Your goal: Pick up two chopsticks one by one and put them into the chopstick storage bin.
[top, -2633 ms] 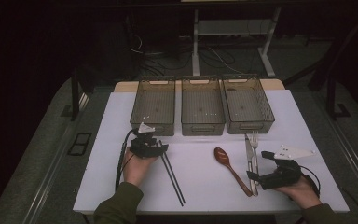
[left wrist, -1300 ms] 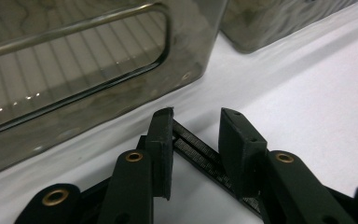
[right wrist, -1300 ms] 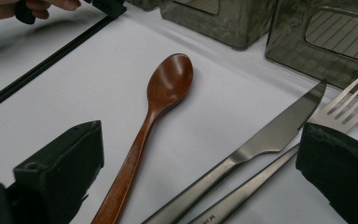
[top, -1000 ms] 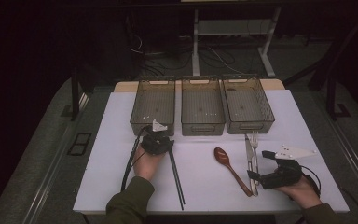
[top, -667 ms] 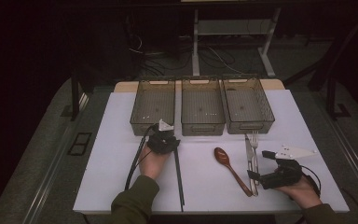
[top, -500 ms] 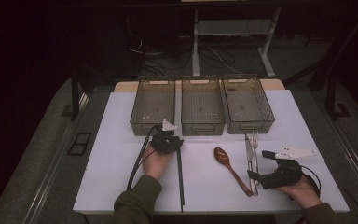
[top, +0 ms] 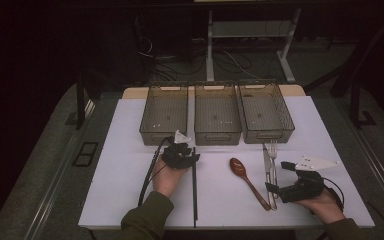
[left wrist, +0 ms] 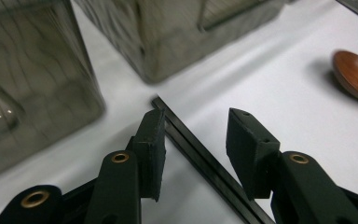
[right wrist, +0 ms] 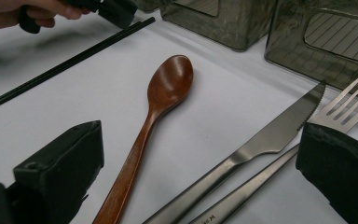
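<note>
A pair of black chopsticks (top: 195,190) (left wrist: 200,156) lies on the white table (top: 120,165), running from the front edge toward the trays. My left gripper (top: 189,152) (left wrist: 196,116) straddles their far tip. Its jaws have just been opening and stand apart, the pads not pressing on the sticks. My right gripper (top: 272,192) (right wrist: 200,130) rests open at the front right, its jaws wide over the handles of a brown wooden spoon (top: 240,167) (right wrist: 170,84), a steel knife (top: 266,165) (right wrist: 270,135) and a fork (top: 273,160) (right wrist: 345,109).
Three smoky see-through trays stand side by side at the back: left (top: 160,136), middle (top: 217,137), right (top: 267,136). The left gripper's cable (top: 147,180) trails back along the forearm. Bare white tabletop stretches left of the chopsticks.
The left hand has carried the chopsticks rightward and toward the trays, swinging them straight. They now lie on the table between parted jaws. The right hand has not moved.
</note>
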